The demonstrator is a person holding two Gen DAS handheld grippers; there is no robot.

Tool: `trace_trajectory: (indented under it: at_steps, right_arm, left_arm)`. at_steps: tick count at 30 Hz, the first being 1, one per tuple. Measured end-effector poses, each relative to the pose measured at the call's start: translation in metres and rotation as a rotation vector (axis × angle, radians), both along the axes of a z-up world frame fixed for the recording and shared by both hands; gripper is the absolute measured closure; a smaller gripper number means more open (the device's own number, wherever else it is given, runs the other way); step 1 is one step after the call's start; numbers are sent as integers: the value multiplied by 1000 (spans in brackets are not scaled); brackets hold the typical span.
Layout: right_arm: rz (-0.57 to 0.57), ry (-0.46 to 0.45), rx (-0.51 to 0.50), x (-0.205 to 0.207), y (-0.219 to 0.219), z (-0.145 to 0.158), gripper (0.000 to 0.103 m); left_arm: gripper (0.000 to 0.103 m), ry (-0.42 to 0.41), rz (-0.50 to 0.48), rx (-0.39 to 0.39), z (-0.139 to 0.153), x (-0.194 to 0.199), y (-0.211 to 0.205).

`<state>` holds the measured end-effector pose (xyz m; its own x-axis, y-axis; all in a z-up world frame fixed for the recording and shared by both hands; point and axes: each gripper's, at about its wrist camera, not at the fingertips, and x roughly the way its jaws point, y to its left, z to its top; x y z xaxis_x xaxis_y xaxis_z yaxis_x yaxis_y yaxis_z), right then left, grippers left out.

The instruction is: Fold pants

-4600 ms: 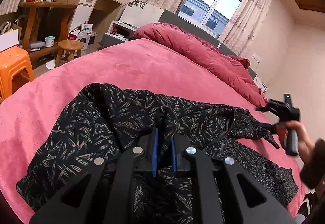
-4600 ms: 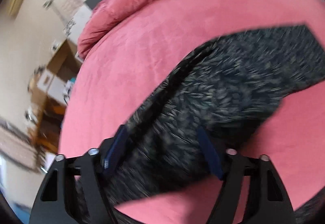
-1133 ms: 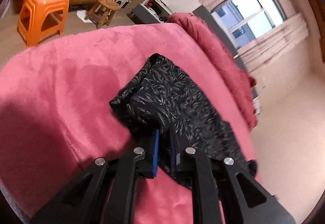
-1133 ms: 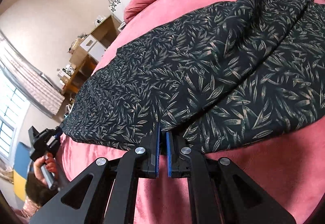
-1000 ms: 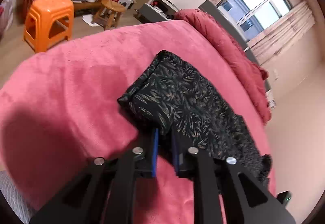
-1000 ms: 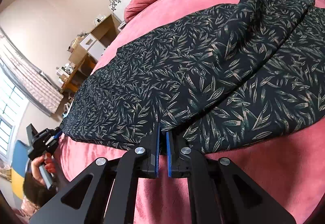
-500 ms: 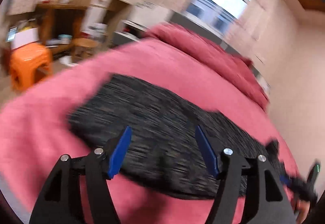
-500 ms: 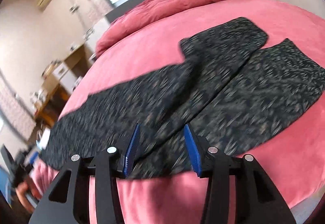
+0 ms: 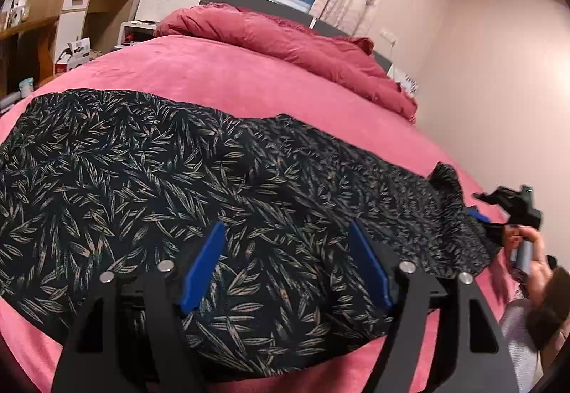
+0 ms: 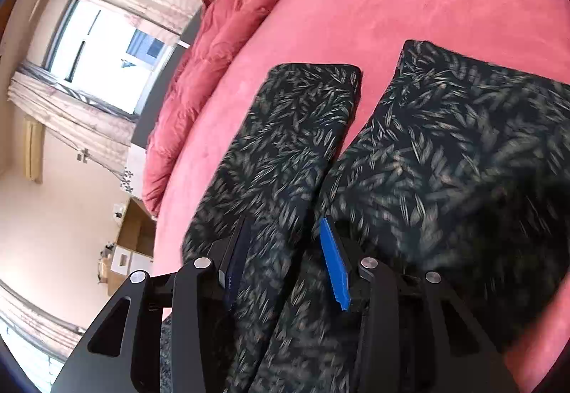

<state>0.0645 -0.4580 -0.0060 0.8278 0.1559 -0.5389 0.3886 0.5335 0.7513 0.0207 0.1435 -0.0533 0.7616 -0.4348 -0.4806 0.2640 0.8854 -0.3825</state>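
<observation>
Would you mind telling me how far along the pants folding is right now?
Done: the pants lie spread flat across the pink bed, with the two legs side by side and a strip of bed showing between them in the right wrist view. In hand: nothing; the left tongs and right tongs are both open above the fabric. Left: every fold, since no layer is doubled over yet.

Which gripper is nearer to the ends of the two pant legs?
Left. The left gripper hovers open over the leg part of the pants; the right gripper is at the frilly waist end.
</observation>
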Motion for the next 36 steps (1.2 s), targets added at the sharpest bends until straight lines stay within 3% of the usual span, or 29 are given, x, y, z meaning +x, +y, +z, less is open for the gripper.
trace_trajectory:
  at_steps: [4, 7, 10, 16, 20, 23, 26, 28, 30, 32, 36]
  right_arm:
    - [23, -10, 65, 22, -6, -12, 68]
    - [9, -7, 57, 31, -13, -14, 72]
    - [-18, -18, 11, 35, -16, -10, 99]
    - [-48, -175, -104, -1, -3, 37, 101]
    - [-145, -240, -231, -54, 5, 66, 101]
    - [-220, -187, -214, -75, -4, 57, 101]
    - [-255, -48, -72, -84, -20, 24, 101]
    - [-243, -4, 23, -89, -27, 5, 101]
    - [-228, -23, 152, -93, -34, -10, 94]
    - [-241, -44, 190, -97, -35, -14, 62]
    - [-281, -40, 184, -99, -37, -16, 61]
  left_arm:
    - [25, 3, -11, -5, -5, -3, 2]
    - [21, 2, -28, 3, -6, -1, -9]
    - [21, 4, -34, -12, -6, 0, -11]
    - [18, 5, -47, -24, -4, 9, -6]
    - [17, 4, -57, -27, -4, 10, -4]
    - [17, 6, -58, -23, -3, 11, -5]
    - [17, 3, -54, -12, -2, 11, -7]
    - [17, 3, -48, 12, 0, 9, -13]
    - [17, 0, -56, 43, 4, 7, -23]
    - [17, -9, -105, 46, 9, 3, -37]
    - [17, -39, -253, 77, 21, -6, -82]
